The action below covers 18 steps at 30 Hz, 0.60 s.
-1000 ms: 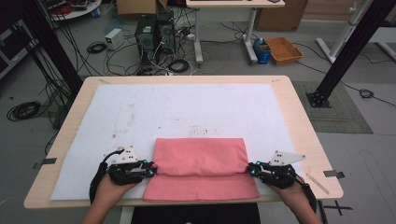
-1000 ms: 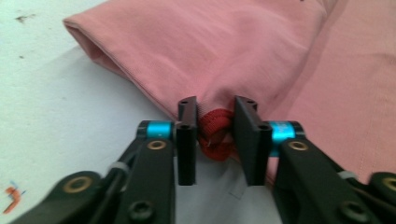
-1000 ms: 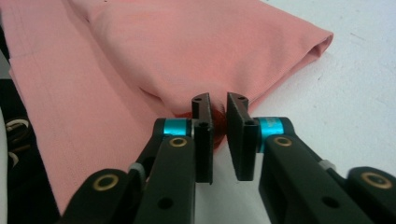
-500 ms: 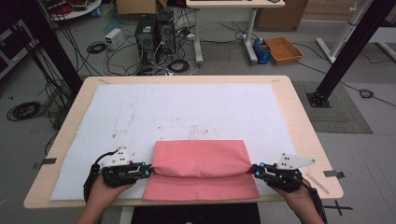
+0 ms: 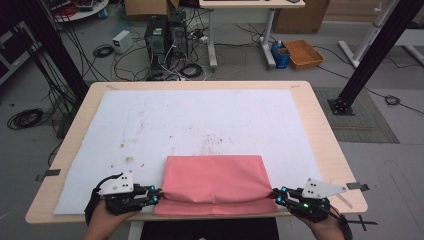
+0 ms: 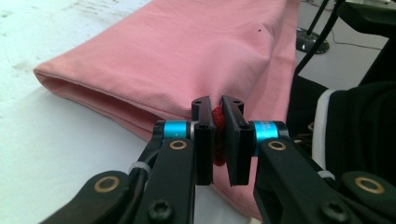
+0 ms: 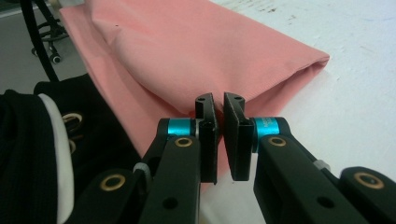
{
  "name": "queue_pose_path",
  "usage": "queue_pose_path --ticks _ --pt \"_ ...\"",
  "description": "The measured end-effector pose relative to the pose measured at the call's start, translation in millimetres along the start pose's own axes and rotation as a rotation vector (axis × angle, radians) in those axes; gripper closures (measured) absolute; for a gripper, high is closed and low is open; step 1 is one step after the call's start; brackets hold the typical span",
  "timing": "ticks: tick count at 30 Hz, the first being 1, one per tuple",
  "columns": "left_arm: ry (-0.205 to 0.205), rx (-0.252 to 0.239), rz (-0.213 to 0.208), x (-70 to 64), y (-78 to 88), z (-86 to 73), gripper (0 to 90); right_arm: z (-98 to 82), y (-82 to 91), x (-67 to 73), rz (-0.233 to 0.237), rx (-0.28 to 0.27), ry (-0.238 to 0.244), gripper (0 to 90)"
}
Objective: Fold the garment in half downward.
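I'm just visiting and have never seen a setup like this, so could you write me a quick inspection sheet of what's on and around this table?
Surface: wooden table under a stained white sheet.
Job's things: pink cloth, folded, lying at the near edge of the table.
Clutter: nothing seen on the table besides the cloth.
Grippers: left gripper shut on the cloth's left side; right gripper shut on its right side, a little cloth pinched between each pair of jaws.
Cables: many loose black cables on the floor behind the table.
Surroundings: computer towers, orange basket, black frame posts.
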<state>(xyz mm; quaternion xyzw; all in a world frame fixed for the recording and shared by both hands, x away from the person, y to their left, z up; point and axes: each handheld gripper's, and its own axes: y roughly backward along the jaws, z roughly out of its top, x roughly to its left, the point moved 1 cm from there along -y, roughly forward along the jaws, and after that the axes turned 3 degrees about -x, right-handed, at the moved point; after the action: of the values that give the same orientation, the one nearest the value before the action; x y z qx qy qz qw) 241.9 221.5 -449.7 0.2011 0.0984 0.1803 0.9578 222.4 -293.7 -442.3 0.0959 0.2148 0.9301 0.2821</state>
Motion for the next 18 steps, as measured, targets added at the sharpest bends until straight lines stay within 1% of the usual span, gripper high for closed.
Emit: queue_pose_path --ticks 1,2,6,10,13,14,15,16,18 --pt "0.0 0.0 0.0 0.0 0.0 0.0 83.0 0.0 0.0 0.0 0.0 0.0 0.0 84.8" --pt "0.006 -0.004 -0.005 -2.4 1.2 -1.2 83.0 -2.2 3.2 4.7 0.001 0.0 0.002 84.8" --pt "0.009 -0.003 -0.013 -5.9 3.1 -2.5 83.0 -3.8 6.8 8.1 0.002 -0.002 0.008 84.8" --pt "0.016 0.008 -0.019 -9.2 3.5 -6.4 83.0 -8.8 10.4 10.4 0.001 0.006 -0.001 84.7" --pt "0.025 0.014 -0.019 -11.4 3.1 -9.4 82.5 -13.9 10.7 11.9 0.006 0.015 -0.013 84.6" --pt "0.021 0.013 -0.01 -12.0 3.2 -10.3 81.2 -15.7 10.5 12.5 0.011 0.02 -0.014 83.7" --pt "0.023 0.01 0.015 -12.8 3.3 -10.6 75.8 -17.2 10.4 12.8 0.014 0.024 -0.015 80.3" --pt "0.033 0.01 0.027 -13.4 3.4 -10.3 69.2 -18.2 10.9 12.5 0.011 0.024 -0.019 74.5" --pt "0.039 0.003 0.05 -13.8 4.5 -7.7 54.5 -17.4 13.3 10.3 0.01 0.005 -0.032 59.1"
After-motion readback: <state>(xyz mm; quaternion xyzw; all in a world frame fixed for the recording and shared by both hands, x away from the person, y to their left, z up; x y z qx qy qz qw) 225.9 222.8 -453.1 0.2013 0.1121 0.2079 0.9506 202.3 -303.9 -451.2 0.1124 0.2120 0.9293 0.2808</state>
